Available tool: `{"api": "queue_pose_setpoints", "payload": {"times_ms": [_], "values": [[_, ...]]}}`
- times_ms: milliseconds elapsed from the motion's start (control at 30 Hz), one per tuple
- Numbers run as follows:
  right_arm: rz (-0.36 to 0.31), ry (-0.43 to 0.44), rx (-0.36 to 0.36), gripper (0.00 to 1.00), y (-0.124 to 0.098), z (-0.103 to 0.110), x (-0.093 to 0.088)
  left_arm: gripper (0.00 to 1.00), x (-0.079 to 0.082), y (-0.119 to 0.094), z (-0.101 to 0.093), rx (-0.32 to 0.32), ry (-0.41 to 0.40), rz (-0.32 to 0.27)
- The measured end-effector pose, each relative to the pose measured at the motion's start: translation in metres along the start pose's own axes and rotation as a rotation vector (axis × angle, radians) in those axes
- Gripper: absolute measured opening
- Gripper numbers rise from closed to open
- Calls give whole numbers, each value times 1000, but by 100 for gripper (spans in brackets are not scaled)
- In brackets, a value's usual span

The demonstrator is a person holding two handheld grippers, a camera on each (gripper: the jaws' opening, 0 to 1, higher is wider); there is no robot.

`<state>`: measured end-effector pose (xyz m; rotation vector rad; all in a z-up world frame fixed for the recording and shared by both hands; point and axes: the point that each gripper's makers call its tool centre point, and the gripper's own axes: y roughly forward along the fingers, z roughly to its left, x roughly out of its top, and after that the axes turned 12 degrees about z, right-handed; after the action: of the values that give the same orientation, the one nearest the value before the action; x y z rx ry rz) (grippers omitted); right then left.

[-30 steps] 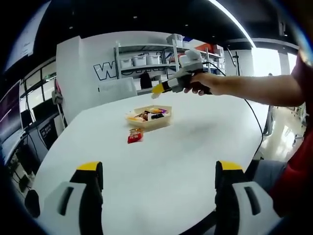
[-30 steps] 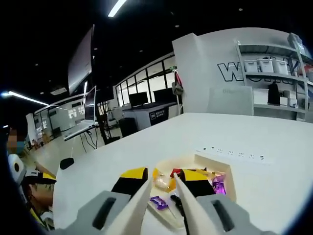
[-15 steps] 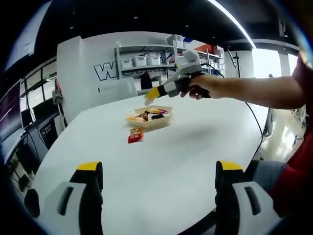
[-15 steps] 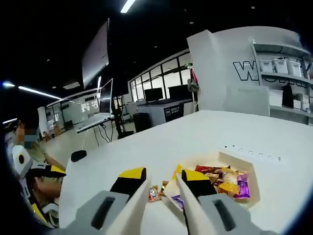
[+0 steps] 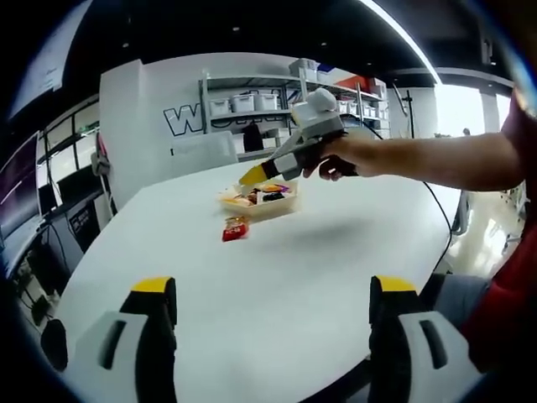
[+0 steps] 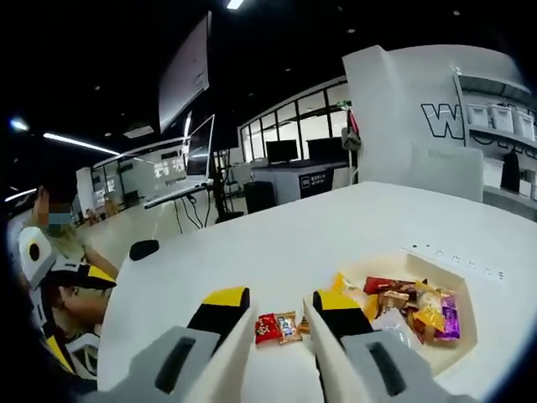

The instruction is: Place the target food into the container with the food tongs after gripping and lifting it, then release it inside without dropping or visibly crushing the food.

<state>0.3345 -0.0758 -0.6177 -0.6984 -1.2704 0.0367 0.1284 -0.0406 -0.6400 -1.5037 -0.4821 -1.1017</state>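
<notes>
Right tongs (image 6: pixel 281 315) swung over snack (image 6: pixel 278 327), tray (image 6: pixel 460 332) beside

Metal shelves (image 5: pixel 260 105) are standing against the far white wall (image 5: pixel 159 109), holding pale storage bins (image 5: pixel 239 104) — big dark letters are showing beside them. A row of monitors (image 6: pixel 281 151) is sitting on distant desks, and ceiling light strips (image 6: pixel 80 143) are glowing overhead.

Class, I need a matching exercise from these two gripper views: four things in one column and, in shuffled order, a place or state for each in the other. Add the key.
1. red snack packet
2. tray
3. left gripper
4. right gripper

A. jaws wide apart, holding nothing
B. lying on the table beside the tray
C. filled with wrapped snacks
D. tong blades over the packet

Pairs: 1-B, 2-C, 3-A, 4-D
</notes>
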Motion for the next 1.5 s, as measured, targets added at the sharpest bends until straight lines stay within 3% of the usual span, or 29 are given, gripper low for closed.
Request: {"api": "queue_pose_setpoints", "payload": {"times_ms": [833,1500], "values": [[71,-112,54,25,43,34,-24,93,-3,1,4,1,-4,1],[118,-146,14,25,60,25,-40,92,-7,-1,11,15,-8,9]]}}
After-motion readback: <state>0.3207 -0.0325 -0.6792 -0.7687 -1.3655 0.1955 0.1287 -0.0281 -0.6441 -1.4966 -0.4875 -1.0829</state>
